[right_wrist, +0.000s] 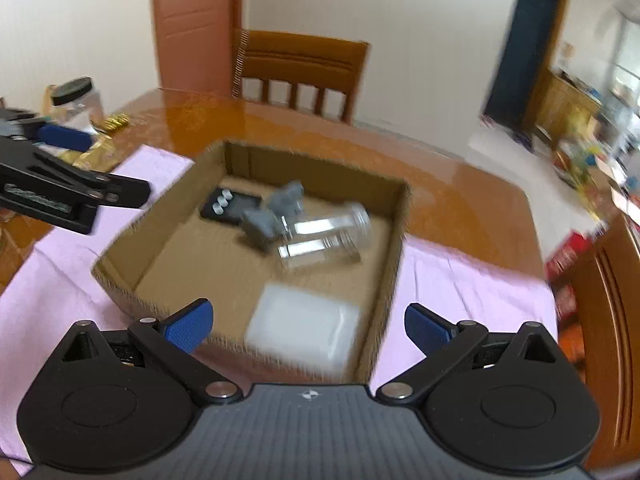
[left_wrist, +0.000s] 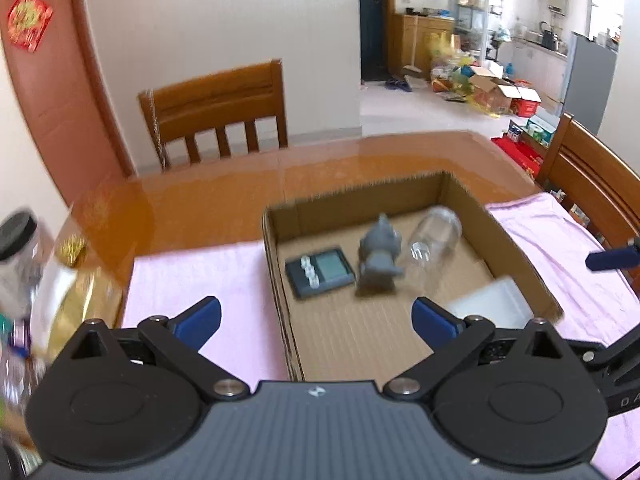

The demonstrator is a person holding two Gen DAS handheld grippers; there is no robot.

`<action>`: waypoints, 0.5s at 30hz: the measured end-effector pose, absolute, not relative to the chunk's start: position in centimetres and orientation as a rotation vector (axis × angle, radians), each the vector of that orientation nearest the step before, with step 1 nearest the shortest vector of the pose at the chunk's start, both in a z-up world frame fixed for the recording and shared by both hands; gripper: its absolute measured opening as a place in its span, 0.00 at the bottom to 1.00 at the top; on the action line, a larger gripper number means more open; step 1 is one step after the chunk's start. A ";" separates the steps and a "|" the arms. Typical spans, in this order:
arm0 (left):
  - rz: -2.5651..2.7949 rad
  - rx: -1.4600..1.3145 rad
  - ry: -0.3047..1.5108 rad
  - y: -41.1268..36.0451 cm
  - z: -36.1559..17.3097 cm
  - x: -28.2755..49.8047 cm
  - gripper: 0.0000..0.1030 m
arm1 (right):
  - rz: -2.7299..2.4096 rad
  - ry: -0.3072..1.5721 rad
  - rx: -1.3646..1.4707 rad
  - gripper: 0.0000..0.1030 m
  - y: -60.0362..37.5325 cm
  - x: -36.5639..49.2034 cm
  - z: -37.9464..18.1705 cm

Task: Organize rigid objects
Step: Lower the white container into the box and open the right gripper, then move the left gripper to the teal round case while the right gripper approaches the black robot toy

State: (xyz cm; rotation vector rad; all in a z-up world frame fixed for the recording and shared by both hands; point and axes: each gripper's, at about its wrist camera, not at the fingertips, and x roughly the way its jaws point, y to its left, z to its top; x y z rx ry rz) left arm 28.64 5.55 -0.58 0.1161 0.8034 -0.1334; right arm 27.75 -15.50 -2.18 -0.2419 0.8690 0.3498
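Left gripper and right gripper spread wide, empty — cardboard box below, grey figurine, clear jar lying flat.

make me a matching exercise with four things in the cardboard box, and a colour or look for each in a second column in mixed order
Things:
1. timer
2. figurine
3. jar
4. flat container

Looks:
a. clear, see-through, lying on its side
b. grey all over
c. black with a grey screen and small white buttons
d. milky white, in the box's near corner

All four lie in the cardboard box.

Pairs: 1-c, 2-b, 3-a, 4-d
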 end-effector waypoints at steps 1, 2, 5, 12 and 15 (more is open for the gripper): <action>-0.137 0.119 0.807 5.6 -0.8 27.9 0.98 | 0.360 0.877 -0.226 1.00 -15.8 26.9 -2.4; -0.131 0.123 0.810 5.6 -1.0 27.2 0.98 | 0.365 0.877 -0.218 1.00 -15.9 26.1 -2.7; -0.112 0.115 0.825 5.8 -1.8 25.4 0.98 | 0.342 0.868 -0.226 1.00 -16.2 23.7 -3.7; -0.061 0.074 0.879 6.4 -3.9 21.9 0.98 | 0.311 0.927 -0.183 1.00 -17.0 20.1 -5.7; -0.043 0.054 0.918 6.7 -5.6 20.6 0.98 | 0.289 0.934 -0.162 1.00 -17.4 18.9 -6.1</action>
